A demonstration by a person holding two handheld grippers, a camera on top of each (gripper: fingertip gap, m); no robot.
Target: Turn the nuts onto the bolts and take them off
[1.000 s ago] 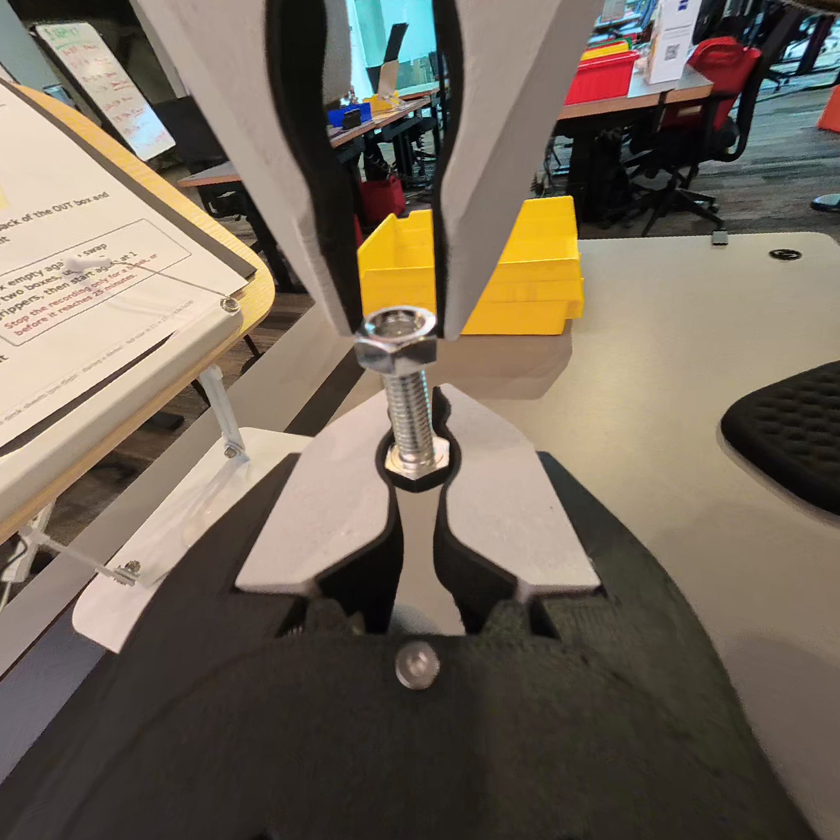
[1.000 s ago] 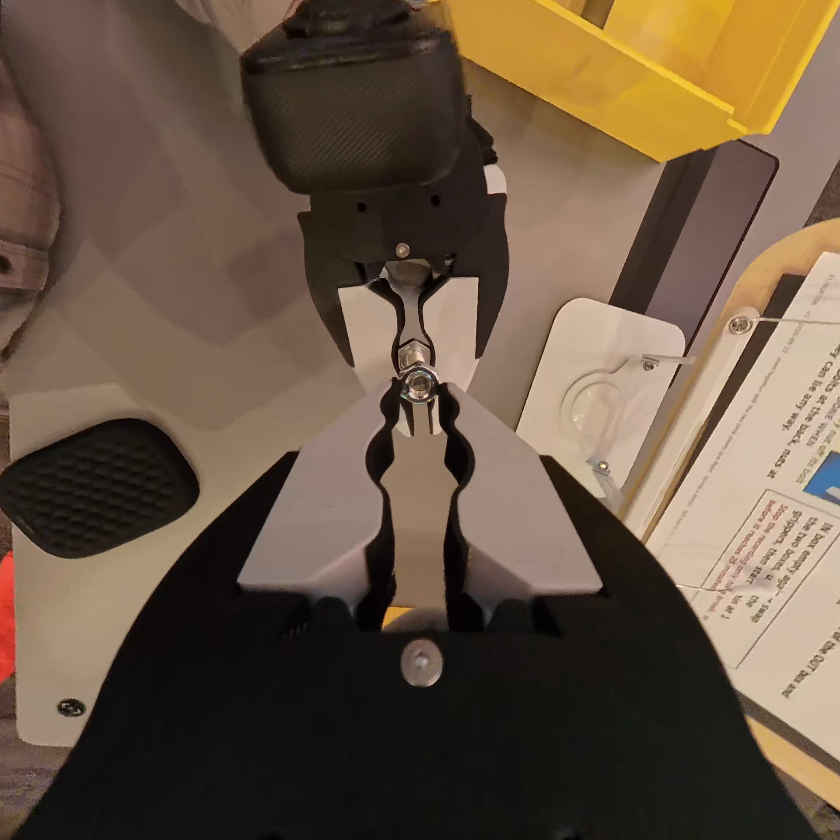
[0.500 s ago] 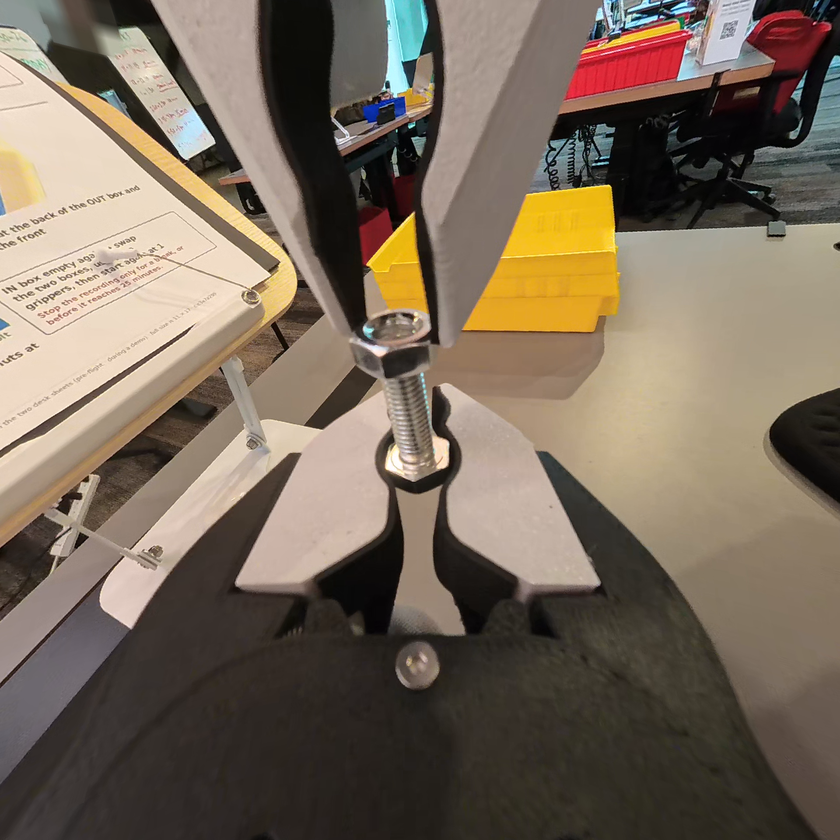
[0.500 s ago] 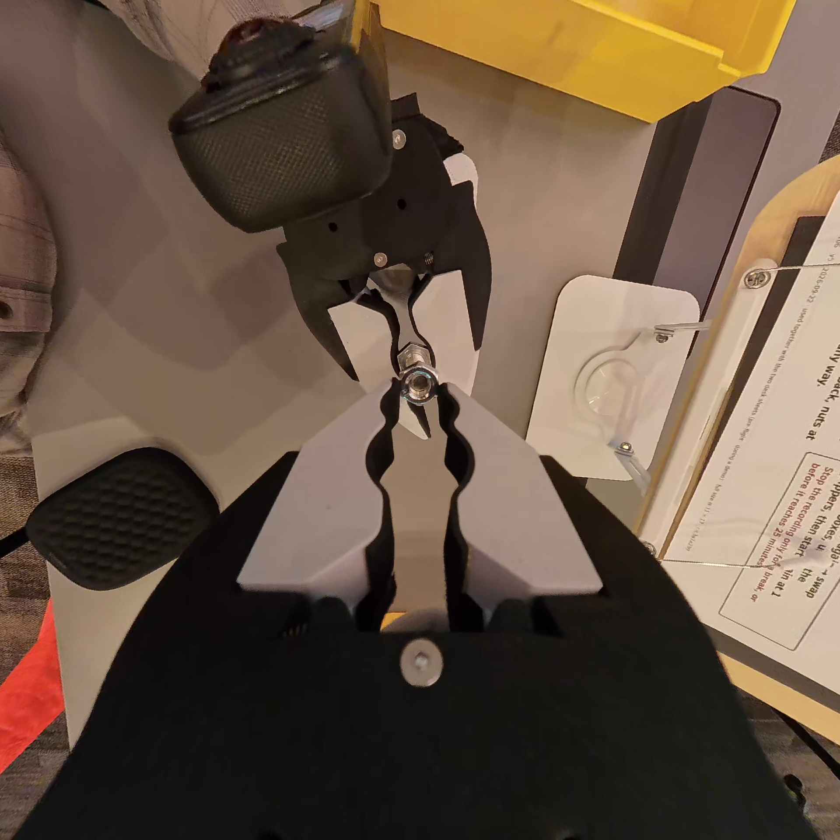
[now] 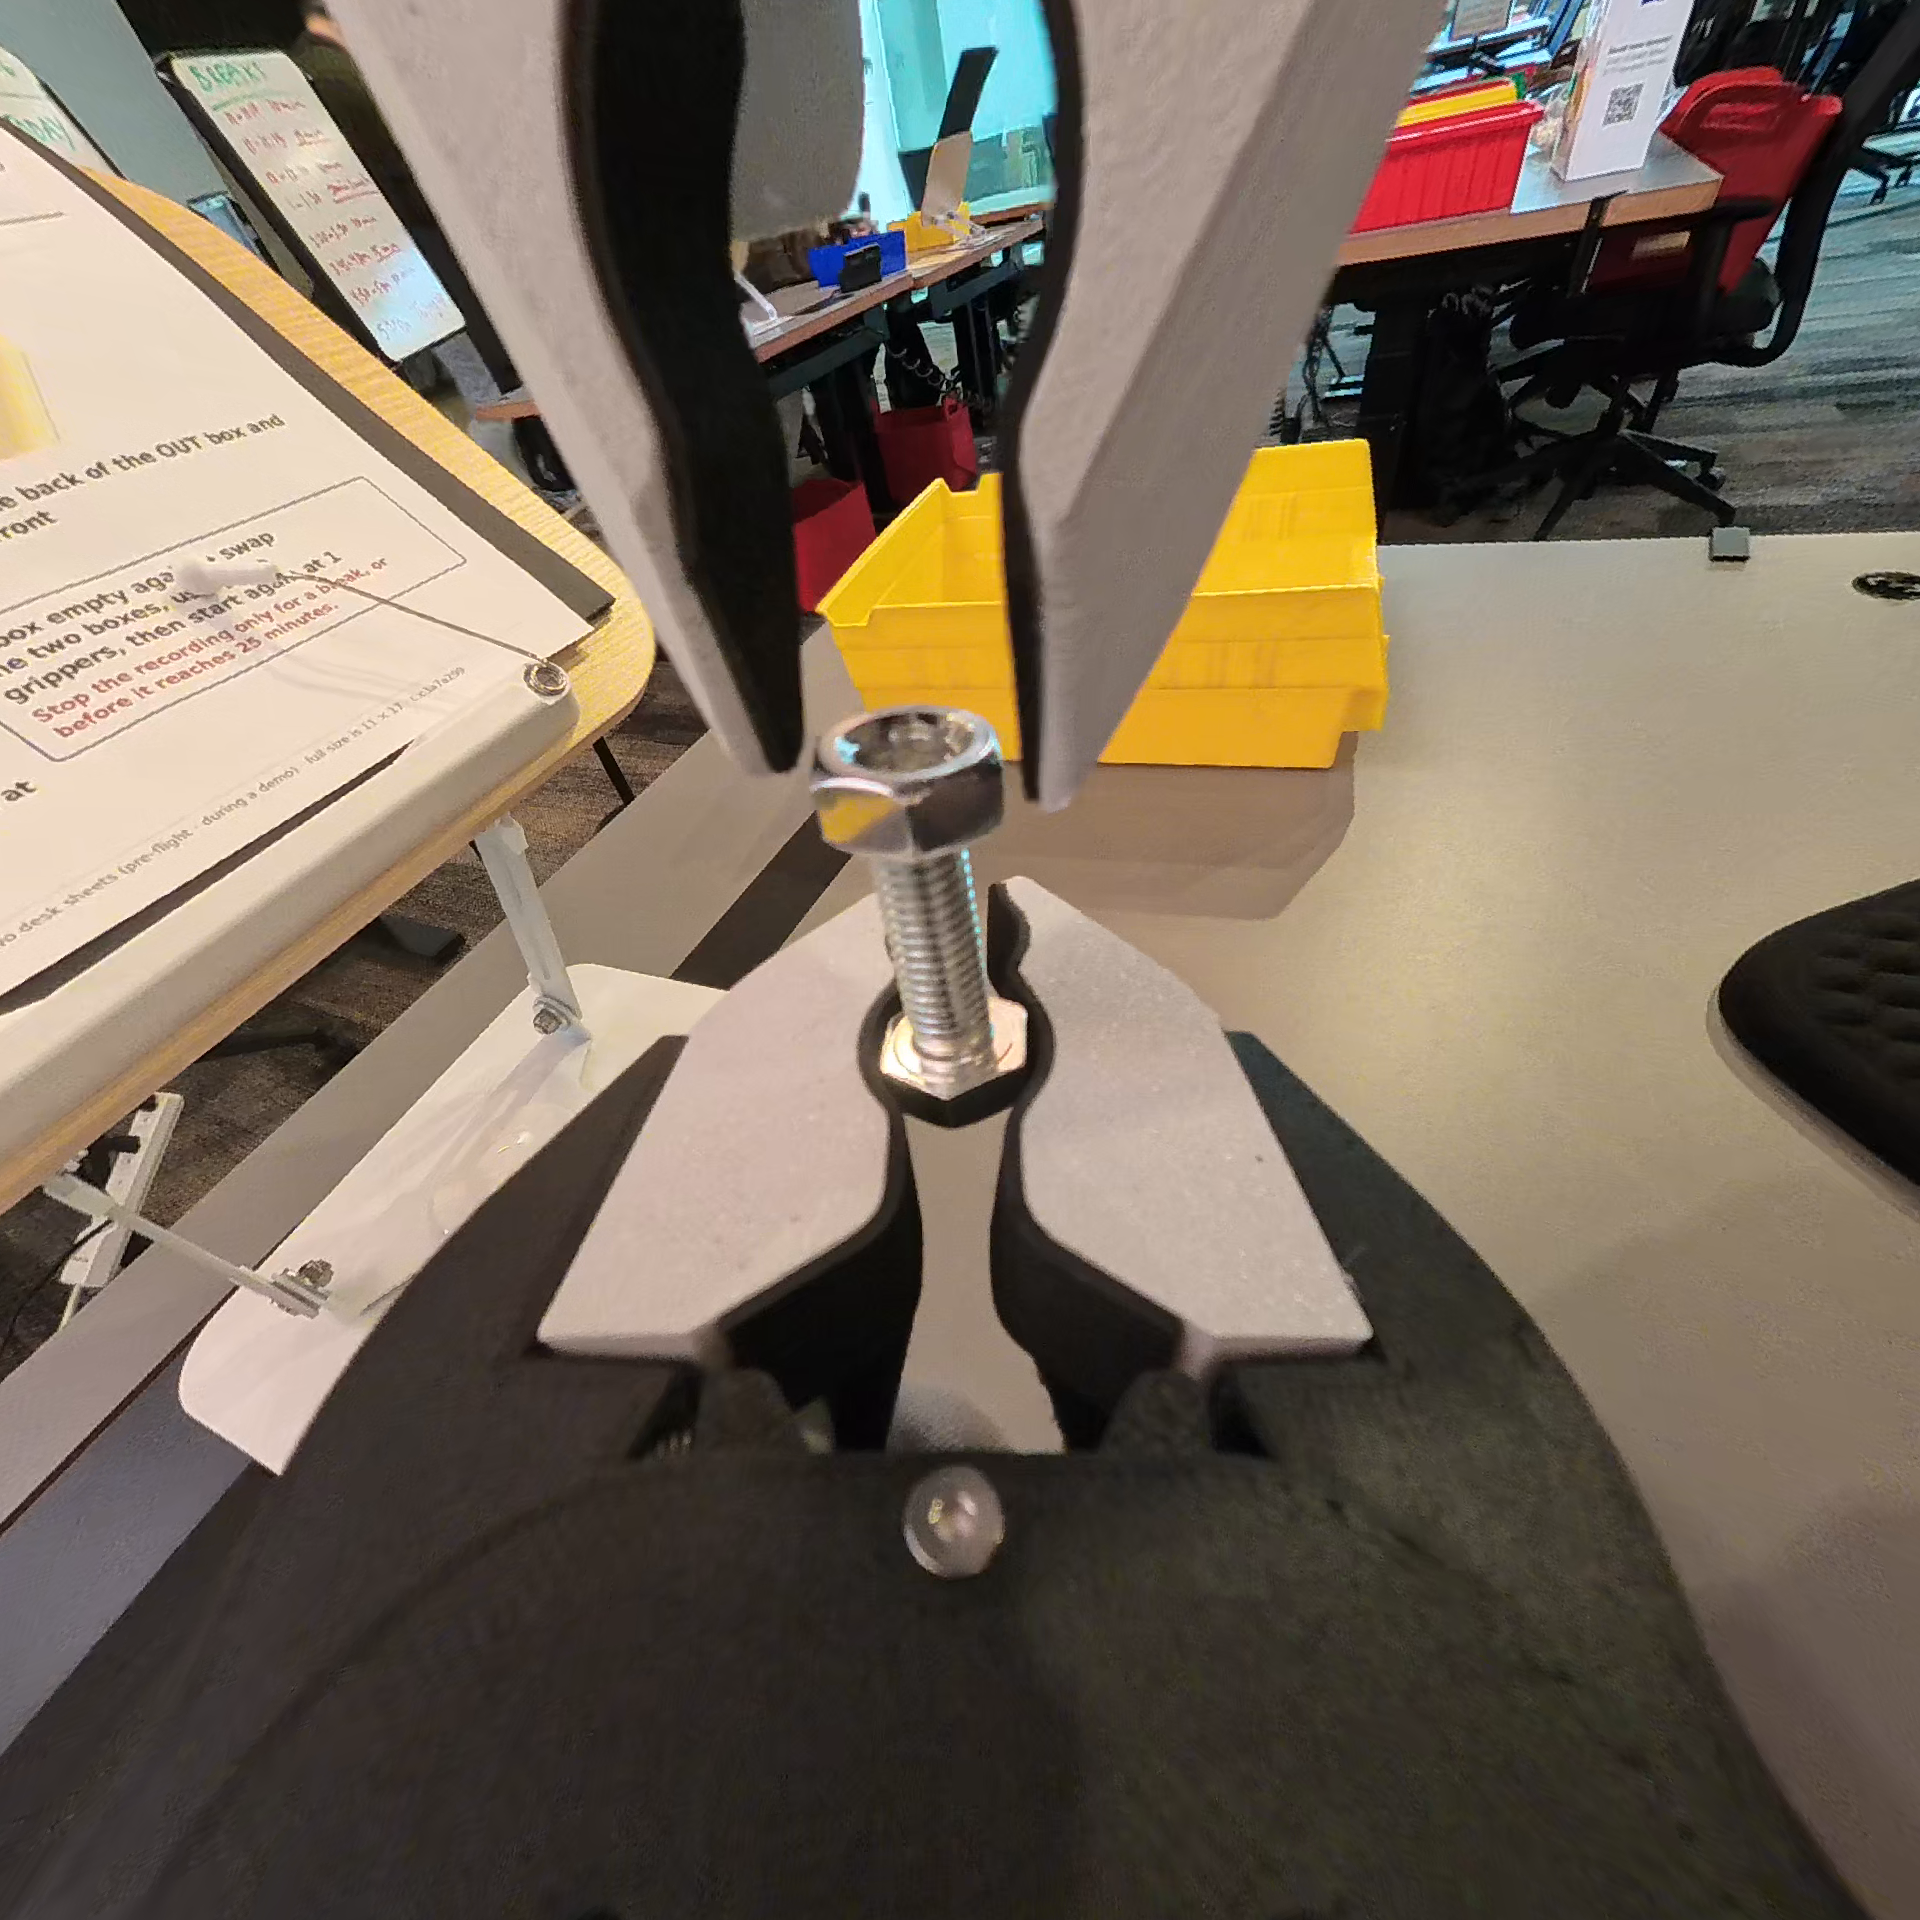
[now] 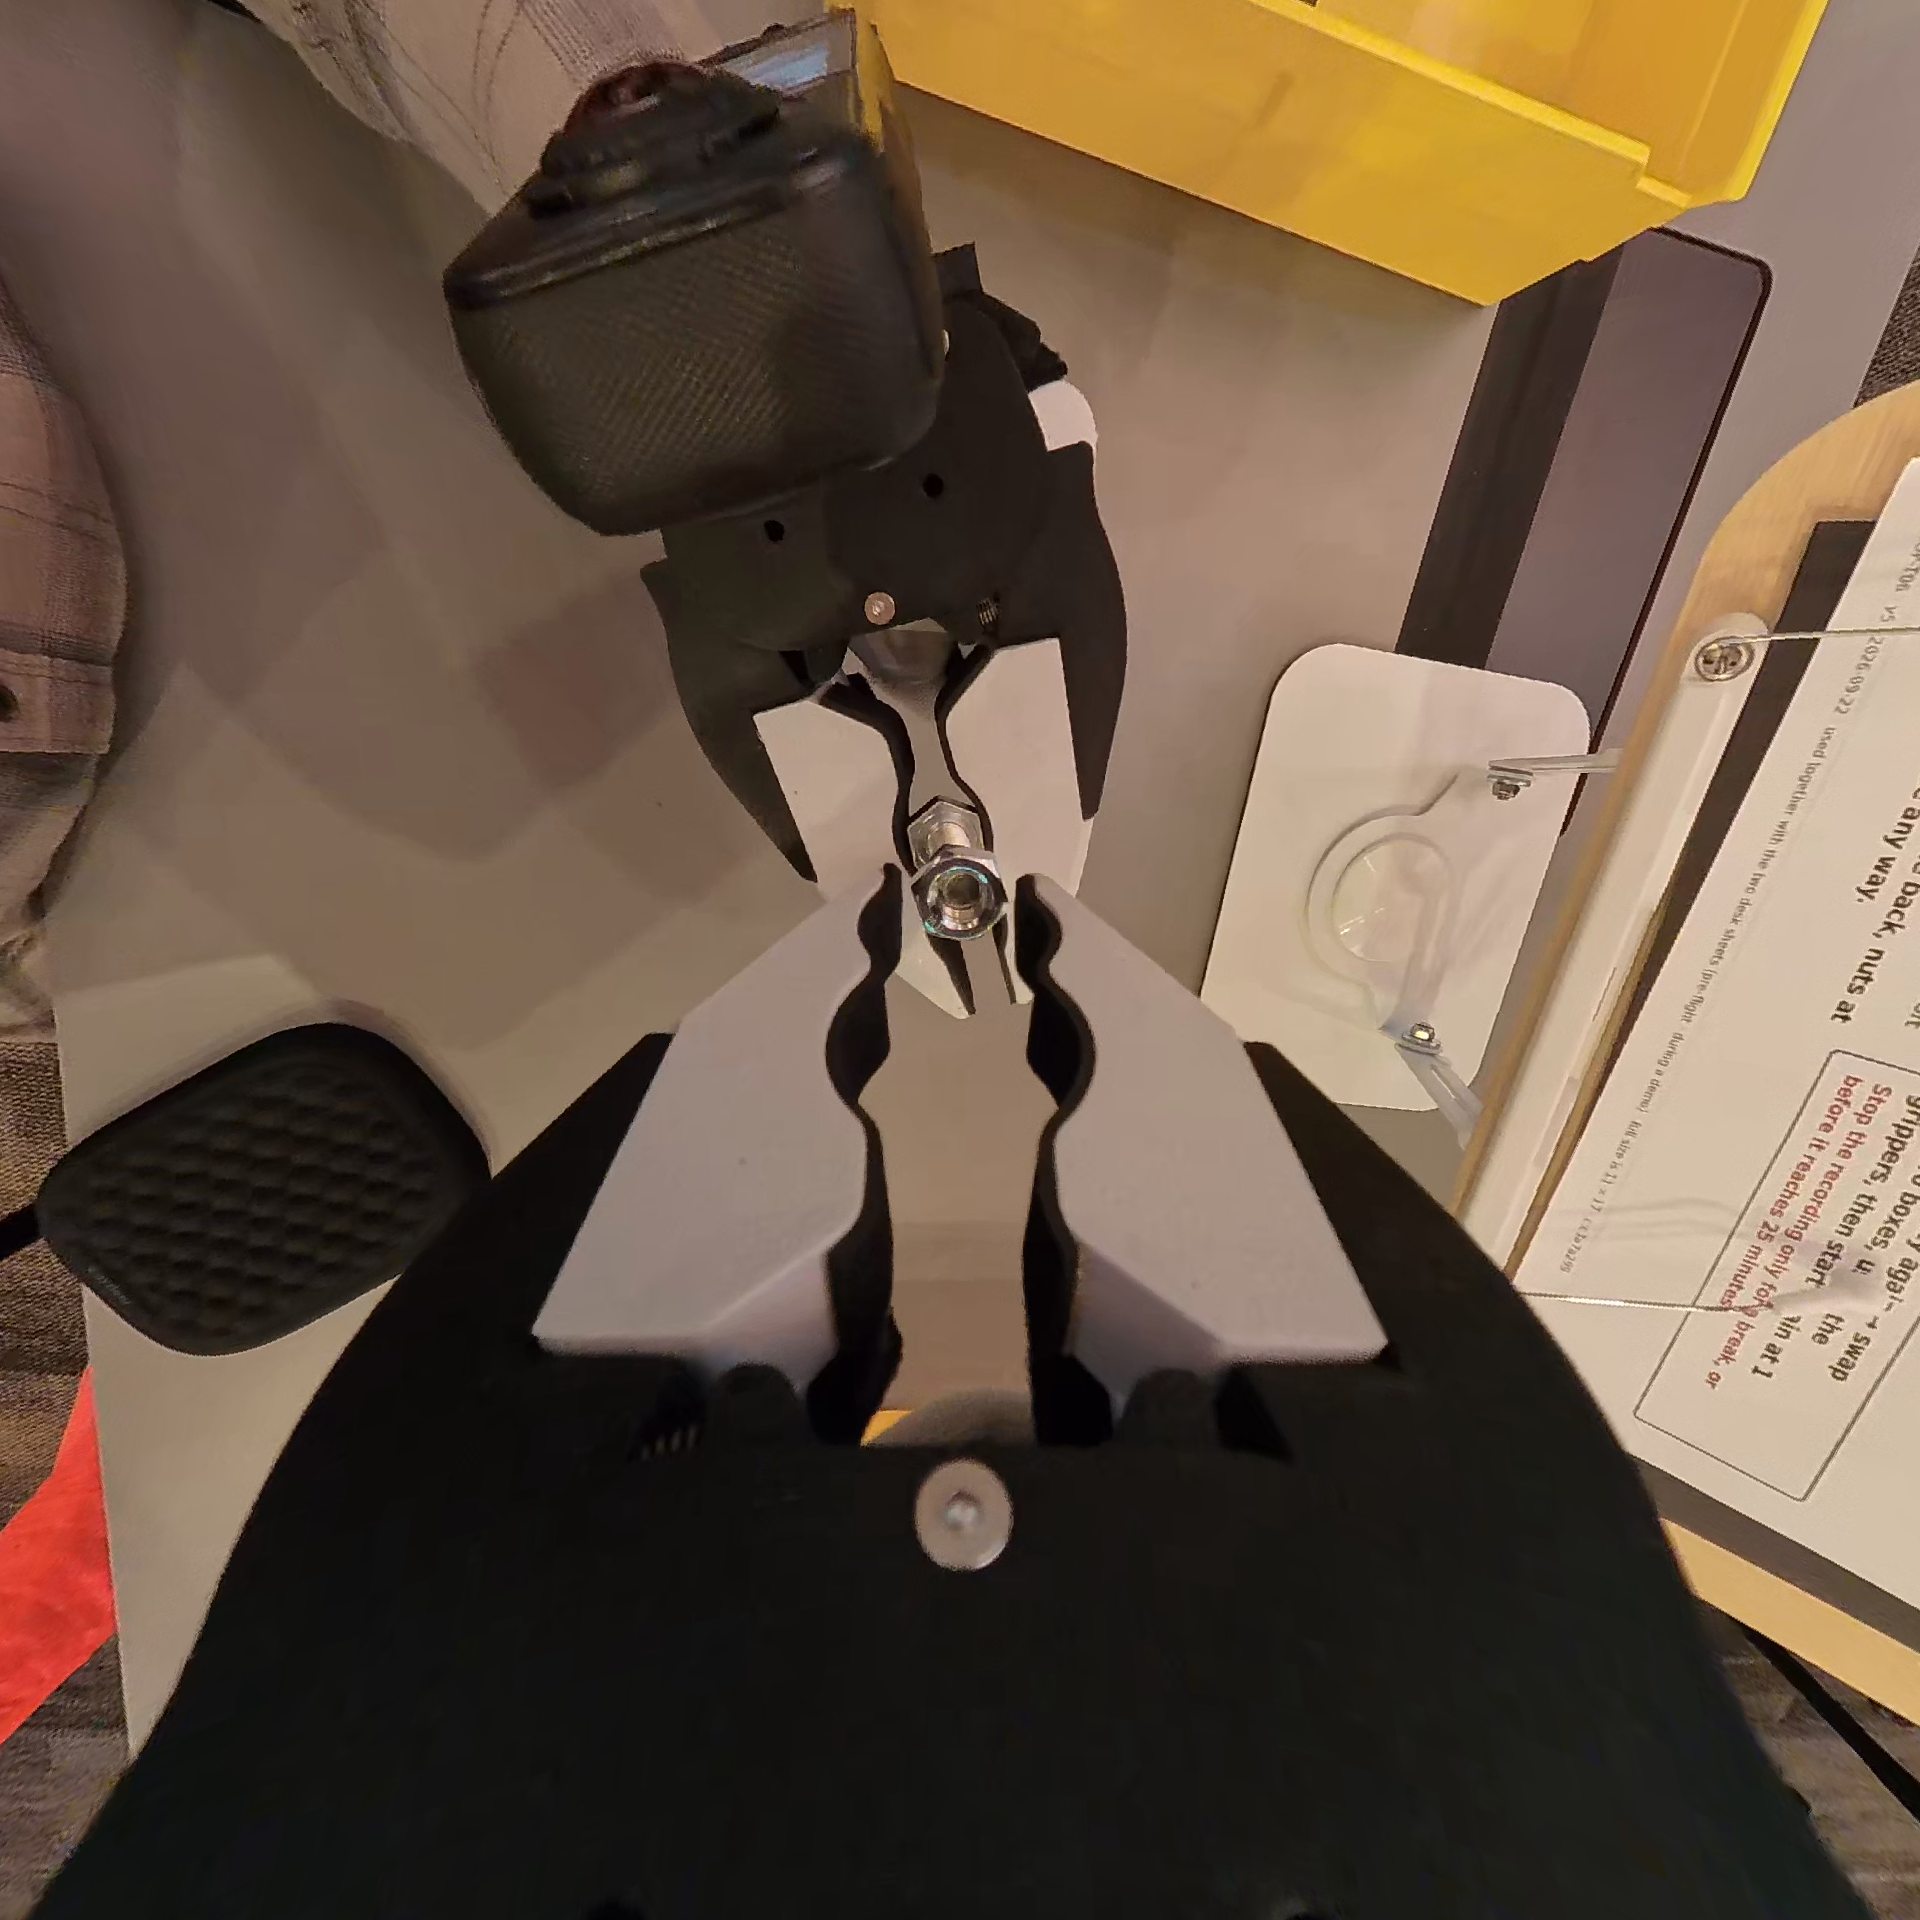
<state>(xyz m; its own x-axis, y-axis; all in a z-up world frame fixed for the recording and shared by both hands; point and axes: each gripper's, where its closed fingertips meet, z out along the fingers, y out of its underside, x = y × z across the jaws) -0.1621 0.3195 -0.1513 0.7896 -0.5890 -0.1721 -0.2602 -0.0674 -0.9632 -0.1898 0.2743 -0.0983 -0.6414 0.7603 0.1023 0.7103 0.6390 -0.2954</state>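
A steel bolt (image 5: 935,966) stands upright with its hex head clamped in my left gripper (image 5: 940,935), which is shut on it. A hex nut (image 5: 906,781) sits at the top of the thread. My right gripper (image 5: 906,779) comes down from above with its fingers on either side of the nut, a small gap on each side, so it is open. In the right wrist view I look straight down on the nut (image 6: 954,902) between my right gripper's fingertips (image 6: 956,883), with the left gripper (image 6: 982,982) below it.
A yellow bin (image 5: 1247,644) stands on the grey table (image 5: 1558,831) behind the bolt; it also shows in the right wrist view (image 6: 1351,135). A black pad (image 5: 1849,1039) lies at the right. A tilted wooden board holding a printed sheet (image 5: 208,623) stands at the left on a white base (image 6: 1392,862). My hands' fingertips stand some 7 cm from each other.
My right gripper's fingers were pressed on the nut before and now stand slightly apart from it. Both wrist views have shifted and turned a little. The bolt stays in the left gripper.
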